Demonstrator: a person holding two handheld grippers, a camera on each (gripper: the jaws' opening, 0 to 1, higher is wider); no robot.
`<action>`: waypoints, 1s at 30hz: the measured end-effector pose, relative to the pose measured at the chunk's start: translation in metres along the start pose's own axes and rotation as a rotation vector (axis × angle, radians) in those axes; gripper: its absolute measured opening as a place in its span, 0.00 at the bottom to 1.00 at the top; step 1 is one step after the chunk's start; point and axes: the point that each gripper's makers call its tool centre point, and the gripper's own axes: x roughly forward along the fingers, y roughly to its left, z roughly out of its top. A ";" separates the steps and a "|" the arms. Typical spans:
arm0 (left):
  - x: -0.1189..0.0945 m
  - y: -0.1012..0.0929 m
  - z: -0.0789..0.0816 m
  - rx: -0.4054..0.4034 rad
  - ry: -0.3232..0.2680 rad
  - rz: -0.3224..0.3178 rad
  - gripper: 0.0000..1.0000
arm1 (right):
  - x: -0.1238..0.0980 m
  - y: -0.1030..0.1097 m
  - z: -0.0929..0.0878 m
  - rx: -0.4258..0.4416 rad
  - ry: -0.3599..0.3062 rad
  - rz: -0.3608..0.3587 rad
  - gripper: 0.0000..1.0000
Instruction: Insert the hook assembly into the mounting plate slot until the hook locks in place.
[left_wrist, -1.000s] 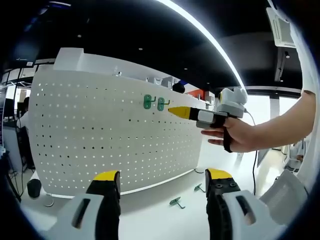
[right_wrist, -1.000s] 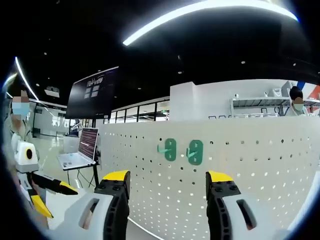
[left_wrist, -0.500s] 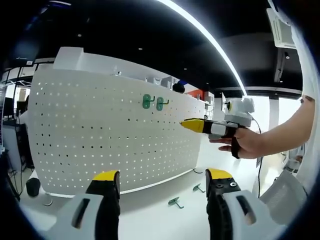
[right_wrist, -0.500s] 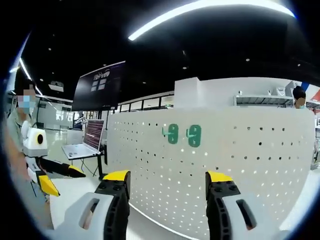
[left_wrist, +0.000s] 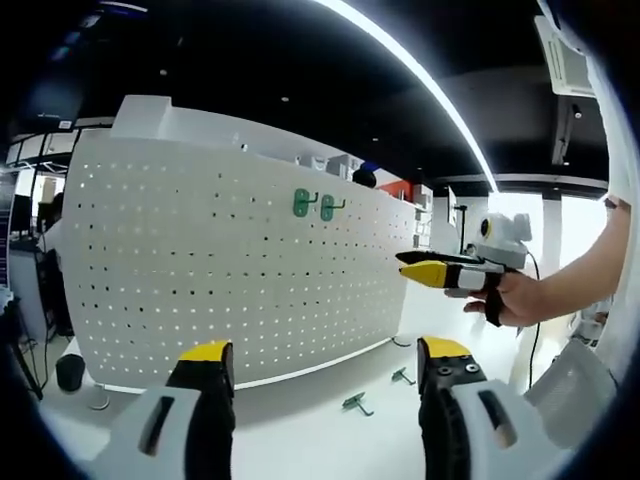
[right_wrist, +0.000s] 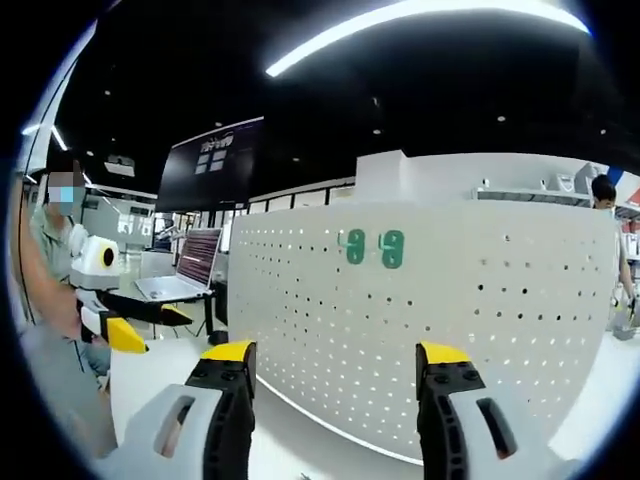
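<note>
Two green hooks (left_wrist: 314, 204) hung side by side high on the white pegboard (left_wrist: 200, 270), above centre in both views. Low in the left gripper view, two more green hooks (left_wrist: 352, 403) lay loose on the white table (left_wrist: 300, 440). The left gripper (left_wrist: 325, 375) stood open and empty. At that view's right, a hand held the right gripper (left_wrist: 425, 270), its own jaws parted in its view. A laptop (right_wrist: 185, 275) sat at the right gripper view's left.
</note>
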 end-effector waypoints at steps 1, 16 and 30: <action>0.000 -0.001 0.000 -0.004 -0.002 -0.003 0.78 | -0.003 0.000 -0.002 0.000 0.000 -0.002 0.64; -0.004 0.001 -0.003 0.002 0.004 0.002 0.79 | -0.034 0.009 -0.022 0.013 0.030 -0.021 0.66; -0.011 0.000 -0.008 0.006 0.017 -0.004 0.80 | -0.058 0.012 -0.036 0.023 0.045 -0.041 0.68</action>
